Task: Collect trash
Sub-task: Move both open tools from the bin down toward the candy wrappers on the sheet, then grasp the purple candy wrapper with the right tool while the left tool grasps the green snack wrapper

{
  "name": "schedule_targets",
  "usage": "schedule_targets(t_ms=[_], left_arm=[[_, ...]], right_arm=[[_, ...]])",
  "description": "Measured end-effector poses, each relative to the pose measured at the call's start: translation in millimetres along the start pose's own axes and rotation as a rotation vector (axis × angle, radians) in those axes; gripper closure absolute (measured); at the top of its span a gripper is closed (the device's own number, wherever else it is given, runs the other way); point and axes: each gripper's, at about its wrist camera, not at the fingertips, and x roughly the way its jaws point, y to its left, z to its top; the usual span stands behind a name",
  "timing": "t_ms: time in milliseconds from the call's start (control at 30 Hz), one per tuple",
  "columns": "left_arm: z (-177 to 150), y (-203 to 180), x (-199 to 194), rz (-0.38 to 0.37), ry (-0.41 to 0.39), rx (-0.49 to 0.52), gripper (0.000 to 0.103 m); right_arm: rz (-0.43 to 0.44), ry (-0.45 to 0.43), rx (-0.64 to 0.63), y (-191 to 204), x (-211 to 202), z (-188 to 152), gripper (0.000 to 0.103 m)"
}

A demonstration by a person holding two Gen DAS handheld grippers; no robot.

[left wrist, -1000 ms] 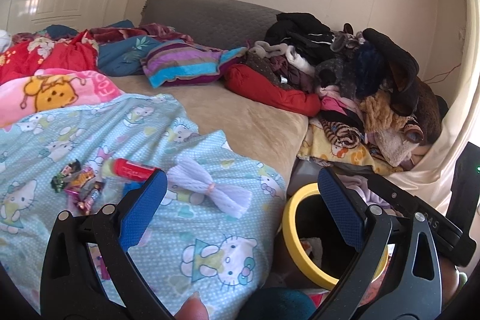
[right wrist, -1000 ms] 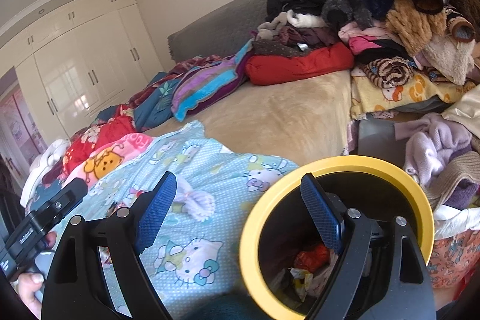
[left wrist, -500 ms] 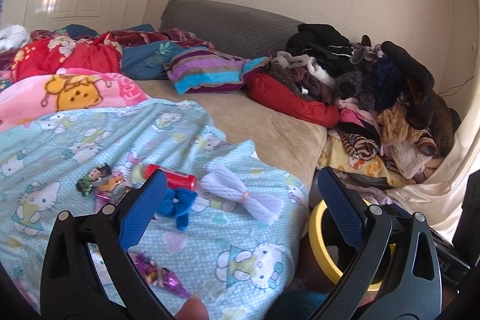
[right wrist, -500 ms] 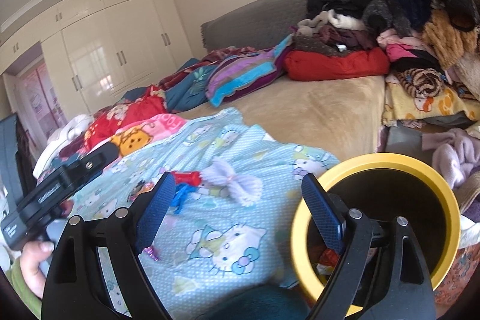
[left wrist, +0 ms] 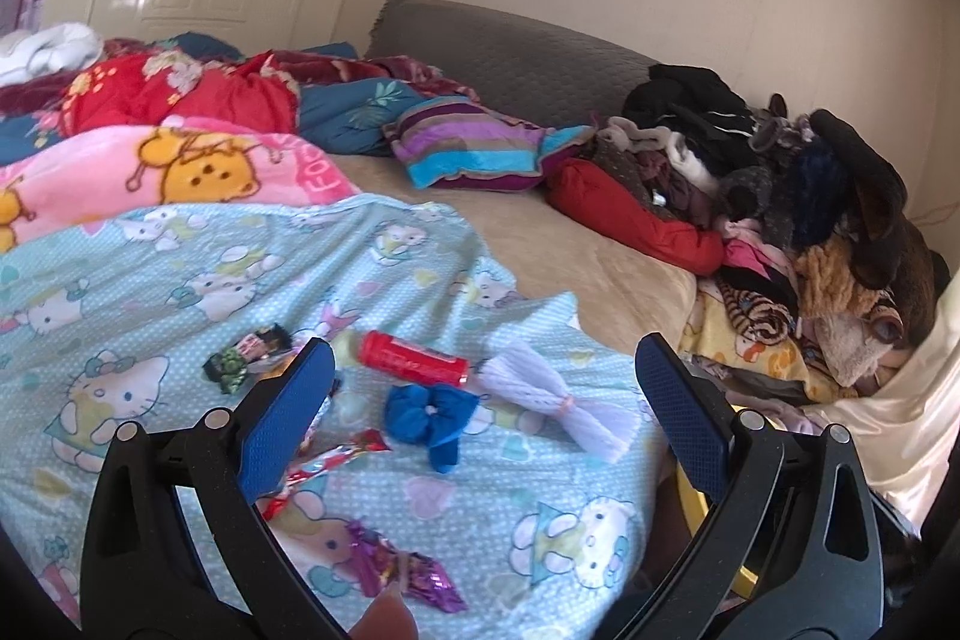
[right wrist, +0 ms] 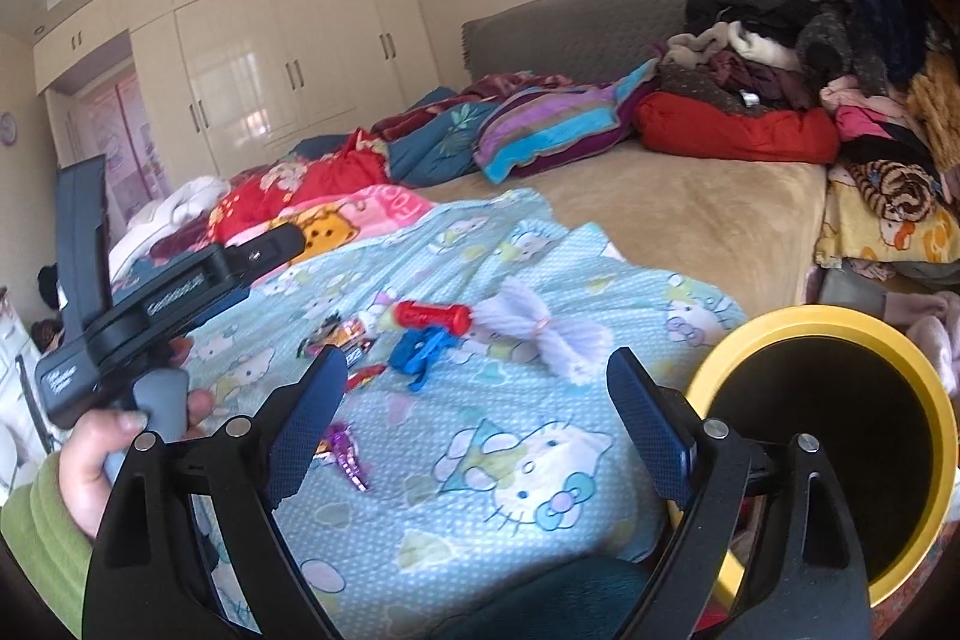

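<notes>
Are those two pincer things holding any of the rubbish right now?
No. Both the left gripper and the right gripper stand open and empty above the blanket.

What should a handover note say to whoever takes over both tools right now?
Left tool: open, empty, over the blanket litter.
Right tool: open, empty, beside the bin.
On the light-blue cat-print blanket: red cylindrical tube, blue crumpled scrap, white foam net sleeve, dark green snack wrapper, red foil wrapper, purple foil wrapper.
Yellow-rimmed black bin stands at the bed edge; its contents can't be seen now.
Left: every listed piece still needs to be binned.
</notes>
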Motion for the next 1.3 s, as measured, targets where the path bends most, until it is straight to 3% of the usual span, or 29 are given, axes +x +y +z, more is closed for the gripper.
schedule_targets(t_ms=[600,967,1300], left_arm=[[-4.4,81.6,11.1,0.099,0.026,-0.12,0.01],[-23.7,133.1,30.1,0.171,0.111,-0.205,0.011],[-38.1,162.4,50.5,0.164,0.173,-0.346,0.035]], right_arm=[[0.097,0.139,-0.105,62.8,56.5,-23.2,0.017],[0.129,0.253,-0.126,89.0,108.5,-37.6,0.017],[0.122,0.315,-0.207,107.0,132.0,-56.7,0.017]])
